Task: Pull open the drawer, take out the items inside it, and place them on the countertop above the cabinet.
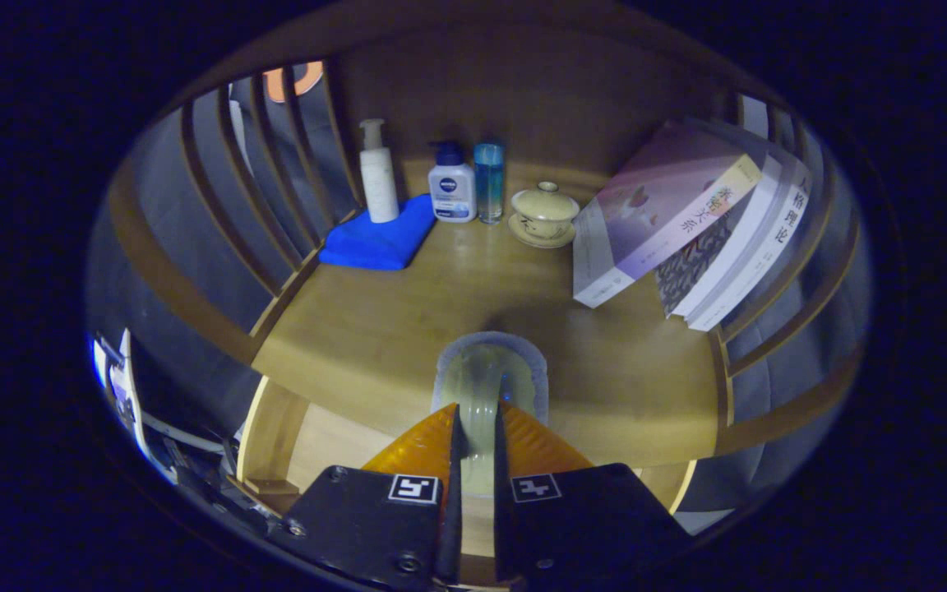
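While nearly closed, tool (pixel 473 432) pinching pale pouch (pixel 486 374), above countertop (pixel 375 329)

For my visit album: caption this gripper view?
Gripper shut on a pale packet above the wooden countertop.

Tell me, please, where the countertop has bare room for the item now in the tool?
The tool is shut on a pale packet over the countertop's front. Bare wood runs from just beyond the packet to the blue cloth and the lidded cup. Crowded: the back row of bottles and the leaning books at the right.
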Demonstrator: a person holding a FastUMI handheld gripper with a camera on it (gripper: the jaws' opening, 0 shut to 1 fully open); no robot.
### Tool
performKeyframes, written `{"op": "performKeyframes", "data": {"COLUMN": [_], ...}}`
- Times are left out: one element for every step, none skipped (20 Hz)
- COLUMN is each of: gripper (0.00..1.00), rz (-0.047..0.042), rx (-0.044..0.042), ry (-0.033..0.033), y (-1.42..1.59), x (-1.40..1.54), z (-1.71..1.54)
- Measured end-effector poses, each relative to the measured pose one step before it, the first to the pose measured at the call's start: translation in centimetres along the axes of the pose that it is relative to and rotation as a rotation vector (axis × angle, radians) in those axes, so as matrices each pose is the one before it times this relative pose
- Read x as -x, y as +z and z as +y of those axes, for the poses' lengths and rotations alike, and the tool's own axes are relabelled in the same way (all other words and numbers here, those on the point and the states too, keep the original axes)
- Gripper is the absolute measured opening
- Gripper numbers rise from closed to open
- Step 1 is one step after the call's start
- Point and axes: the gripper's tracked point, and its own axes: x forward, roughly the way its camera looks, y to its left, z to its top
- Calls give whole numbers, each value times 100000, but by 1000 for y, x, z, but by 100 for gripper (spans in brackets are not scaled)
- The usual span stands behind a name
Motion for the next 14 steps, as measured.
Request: {"op": "performKeyframes", "data": {"gripper": [19, 19, 19, 19, 19, 19, 19, 19, 18, 19, 19, 19, 19, 18], "rz": [600, 853, 791, 95, 123, -341, 278, 405, 568, 826, -625, 268, -145, -203], "rx": [-713, -1163, -1581, -146, 981, 1446, 971, 567, 315, -3, 321, 265, 686, -28], "ry": [-840, 304, 188, 222, -1261, -831, -641, 67, 236, -579, -816, -1074, -965, -1305], "y": [663, 694, 713, 738, 621, 417, 386, 213, 103, 66, 321, 103, 100, 53], "x": [-620, -763, -503, -692, -714, -450, -498, -635, -530, -457, -452, -303, -210, -255], "z": [-246, -36, -25, 17, -175, -27, 143, 376, 240, 27, -89, -140, -168, -319]}}
